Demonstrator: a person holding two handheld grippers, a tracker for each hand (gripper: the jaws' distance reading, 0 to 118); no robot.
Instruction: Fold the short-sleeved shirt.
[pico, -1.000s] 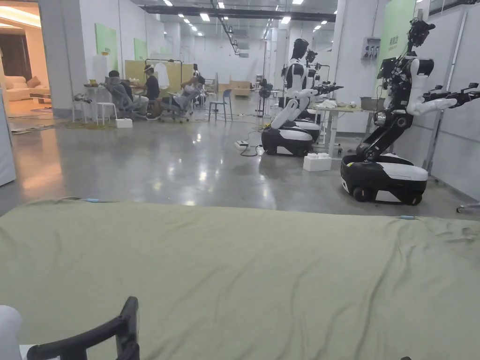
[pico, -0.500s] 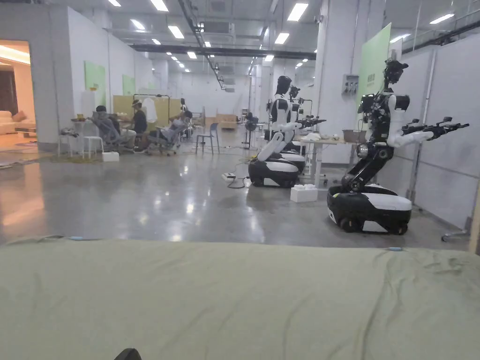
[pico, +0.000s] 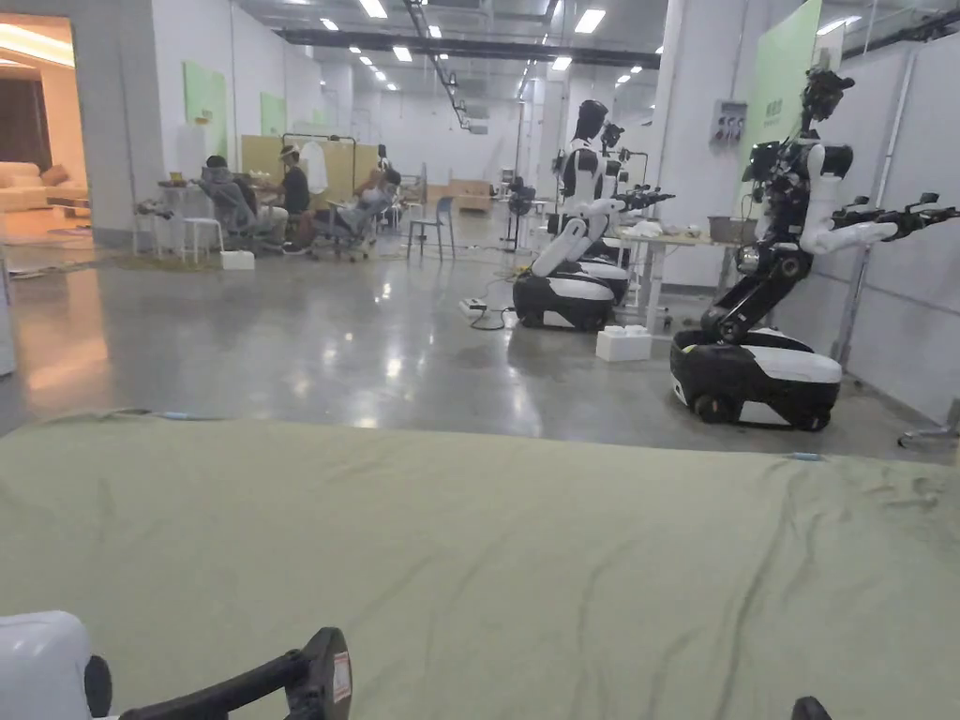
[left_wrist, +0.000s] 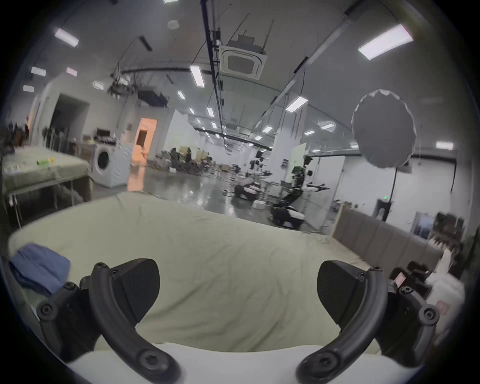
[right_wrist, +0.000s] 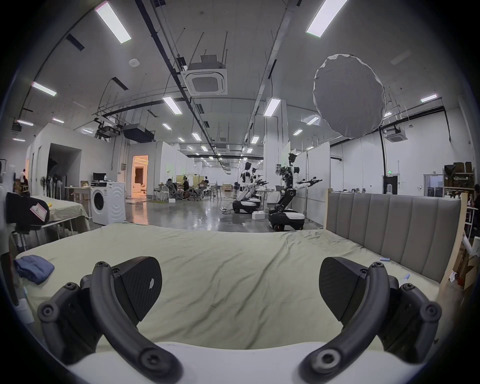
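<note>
A wide bed (pico: 525, 562) under a pale green sheet runs across the foreground, with a grey padded headboard (right_wrist: 389, 223) along its right side. Beyond it, on the polished floor, stand wheeled black-and-white robots (pico: 778, 281) with arms held out.

Both grippers hover low over the near edge of the bed, pointing across the sheet toward the hall. The left gripper (left_wrist: 237, 288) has its jaws spread wide with bare sheet between them; the right gripper (right_wrist: 240, 288) is likewise spread and holds nothing. In the head view the left gripper is cut off at the bottom left corner.

A blue garment (right_wrist: 33, 267) lies bunched near the bed's left edge, well apart from both grippers. It is crumpled into a low heap, so its sleeves, its collar and its long axis cannot be made out.
</note>
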